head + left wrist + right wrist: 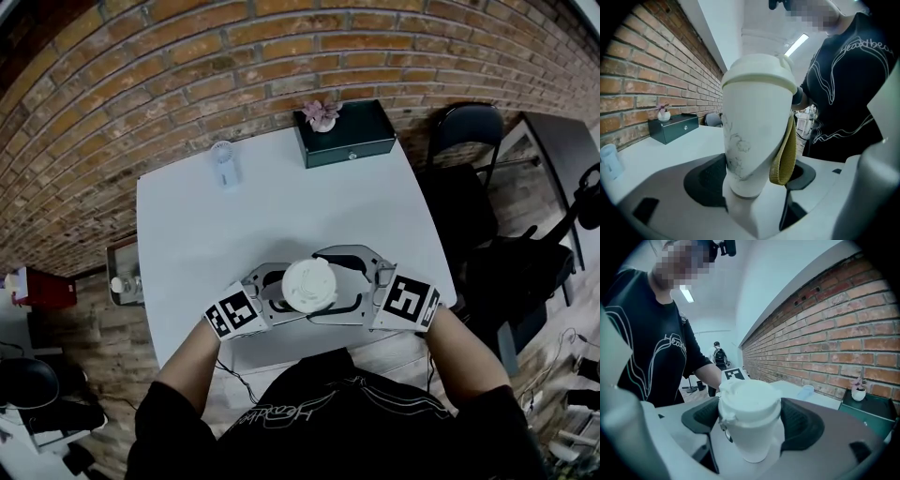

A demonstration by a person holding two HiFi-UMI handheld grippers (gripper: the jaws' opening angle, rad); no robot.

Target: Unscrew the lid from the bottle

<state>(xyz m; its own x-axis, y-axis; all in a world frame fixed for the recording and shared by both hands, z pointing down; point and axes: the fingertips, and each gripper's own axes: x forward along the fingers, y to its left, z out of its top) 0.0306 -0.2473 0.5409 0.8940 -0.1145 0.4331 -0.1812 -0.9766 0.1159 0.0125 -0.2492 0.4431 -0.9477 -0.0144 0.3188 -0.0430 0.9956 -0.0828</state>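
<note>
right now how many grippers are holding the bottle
2. The left gripper clamps the bottle low on its body; the right gripper clamps around the lid. Neither is hidden.

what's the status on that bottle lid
Left gripper shut on bottle, low on the body. Right gripper shut on lid. Lid on, not yet unscrewed. Nothing in the way.

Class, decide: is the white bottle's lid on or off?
On. The lid sits flush atop the bottle in both gripper views; how tightly, cannot tell.
</note>
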